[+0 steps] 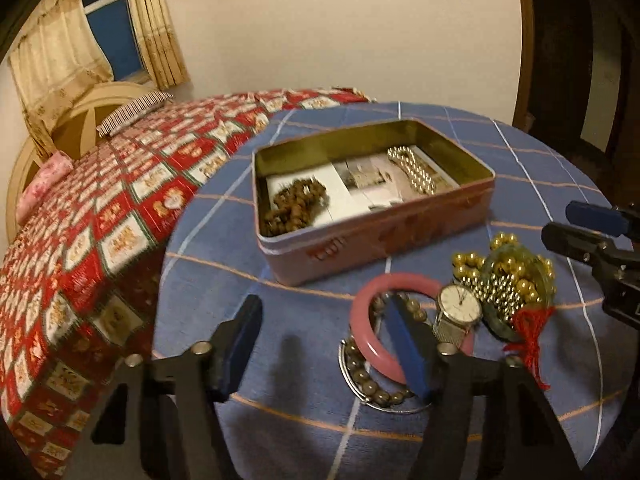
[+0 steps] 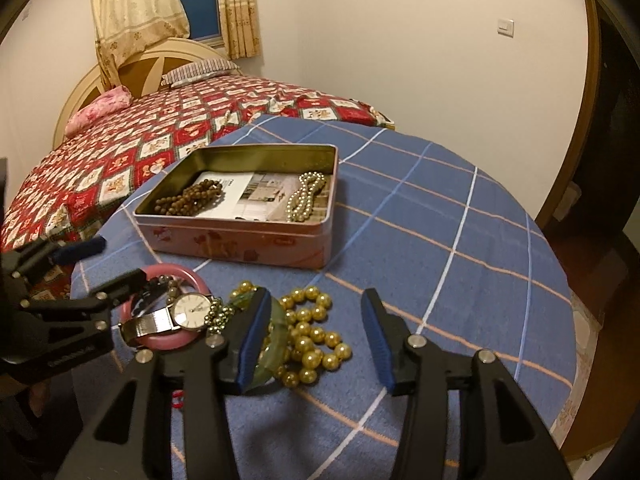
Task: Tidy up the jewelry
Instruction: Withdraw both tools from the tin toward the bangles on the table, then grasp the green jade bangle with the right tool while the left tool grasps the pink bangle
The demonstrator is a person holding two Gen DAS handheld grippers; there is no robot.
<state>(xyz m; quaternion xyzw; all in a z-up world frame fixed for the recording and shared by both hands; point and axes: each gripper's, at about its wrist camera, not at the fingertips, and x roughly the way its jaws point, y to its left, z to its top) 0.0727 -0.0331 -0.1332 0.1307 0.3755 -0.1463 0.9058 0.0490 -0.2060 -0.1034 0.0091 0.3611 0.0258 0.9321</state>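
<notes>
Bangle (image 1: 372, 308) straddles my left claw's (image 1: 324, 344) right finger; jaws spread, gripping nothing. My right claw (image 2: 316, 344), also spread and empty, hangs over the gold beads (image 2: 316, 332).

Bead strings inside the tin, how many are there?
2: a brown bead string at the tin's left end, a pearl-coloured string at its right end. Nothing else shows on the paper lining.

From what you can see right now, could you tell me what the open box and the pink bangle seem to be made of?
Open box: probably tin-plated metal, given its thin walls and shiny gold interior with a printed pink outside. Pink bangle: smooth, opaque and glossy, perhaps stone, glass or plastic; the look leaves it open.
</notes>
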